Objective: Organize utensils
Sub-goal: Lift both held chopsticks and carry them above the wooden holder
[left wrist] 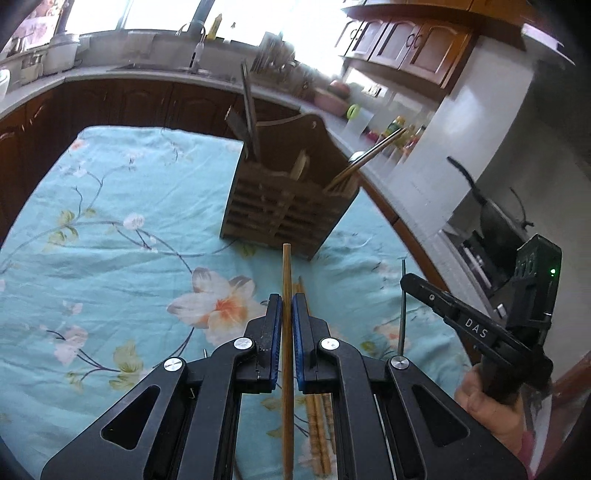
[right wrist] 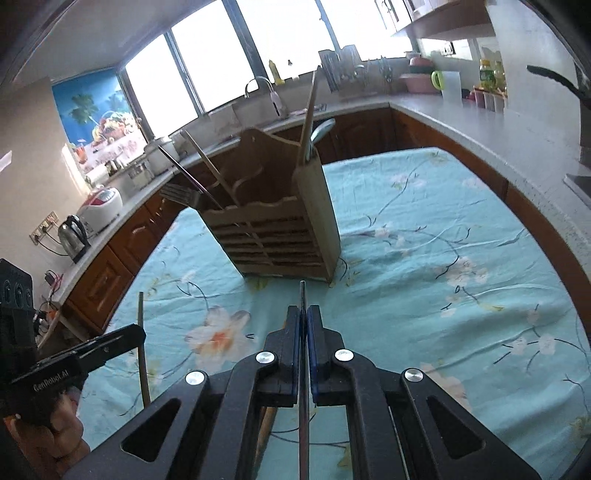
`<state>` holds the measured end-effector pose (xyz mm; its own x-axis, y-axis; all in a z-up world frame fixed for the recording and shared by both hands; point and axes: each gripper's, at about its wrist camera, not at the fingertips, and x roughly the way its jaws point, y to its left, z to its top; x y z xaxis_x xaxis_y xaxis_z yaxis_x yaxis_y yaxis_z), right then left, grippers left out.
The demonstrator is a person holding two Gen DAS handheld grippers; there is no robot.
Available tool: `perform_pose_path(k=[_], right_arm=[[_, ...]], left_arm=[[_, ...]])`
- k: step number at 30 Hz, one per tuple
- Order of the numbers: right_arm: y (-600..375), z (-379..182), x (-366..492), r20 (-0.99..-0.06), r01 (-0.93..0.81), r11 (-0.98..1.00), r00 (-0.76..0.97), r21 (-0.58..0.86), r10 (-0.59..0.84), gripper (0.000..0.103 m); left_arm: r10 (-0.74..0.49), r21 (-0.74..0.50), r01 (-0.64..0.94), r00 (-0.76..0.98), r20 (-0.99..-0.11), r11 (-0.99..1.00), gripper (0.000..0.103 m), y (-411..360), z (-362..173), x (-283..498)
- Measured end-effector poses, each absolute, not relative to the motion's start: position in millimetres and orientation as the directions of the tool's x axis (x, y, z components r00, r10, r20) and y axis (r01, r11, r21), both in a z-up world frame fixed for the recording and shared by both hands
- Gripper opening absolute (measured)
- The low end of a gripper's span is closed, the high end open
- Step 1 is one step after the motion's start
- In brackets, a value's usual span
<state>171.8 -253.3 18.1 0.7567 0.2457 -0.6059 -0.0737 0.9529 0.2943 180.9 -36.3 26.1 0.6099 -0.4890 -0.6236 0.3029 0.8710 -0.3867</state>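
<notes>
Both grippers clamp utensils before the wooden holder (left wrist: pixel 291 206).
Left gripper (left wrist: pixel 287 314) pinches a wooden chopstick (left wrist: pixel 287 280), right gripper (right wrist: pixel 303 325) a thin metal chopstick (right wrist: pixel 302 295); both point toward the holder.

both wrist views face the wooden holder (left wrist: pixel 291 206) (right wrist: pixel 280 236) closely.

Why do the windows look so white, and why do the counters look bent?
Left wrist view: daylight blows out the window, the wooden holder is smeared by motion blur, and the fisheye lens curves the counter. Right wrist view: windows equally white, holder sharper.
</notes>
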Motion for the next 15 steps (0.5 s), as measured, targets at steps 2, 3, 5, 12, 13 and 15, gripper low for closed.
perform_pose_path(k=[2, 3, 5, 12, 13, 15], right_arm=[[-254, 27, 166, -0.587, -0.079, 0.951, 0.771, 0.298, 0.248, 0.004], [-254, 31, 164, -0.58, -0.081, 0.951, 0.776, 0.298, 0.247, 0.004], [-254, 39, 159, -0.561, -0.086, 0.951, 0.79, 0.298, 0.248, 0.004], [-257, 70, 141, -0.49, -0.109, 0.949, 0.836, 0.297, 0.249, 0.004], [-258, 72, 139, -0.482, -0.11, 0.948, 0.84, 0.297, 0.249, 0.004], [-259, 76, 137, -0.468, -0.114, 0.947, 0.848, 0.3, 0.25, 0.004]], left_arm=[[-0.494, -0.387, 0.312, 0.621, -0.609, 0.868, 0.005, -33, 34, 176], [-0.497, -0.386, 0.316, 0.627, -0.601, 0.866, 0.005, -32, 38, 174], [-0.501, -0.386, 0.324, 0.635, -0.588, 0.864, 0.005, -30, 44, 170], [-0.523, -0.4, 0.346, 0.656, -0.544, 0.849, 0.005, -22, 61, 155], [-0.522, -0.398, 0.346, 0.662, -0.539, 0.85, 0.005, -21, 63, 153], [-0.517, -0.394, 0.345, 0.675, -0.526, 0.852, 0.005, -18, 68, 150]])
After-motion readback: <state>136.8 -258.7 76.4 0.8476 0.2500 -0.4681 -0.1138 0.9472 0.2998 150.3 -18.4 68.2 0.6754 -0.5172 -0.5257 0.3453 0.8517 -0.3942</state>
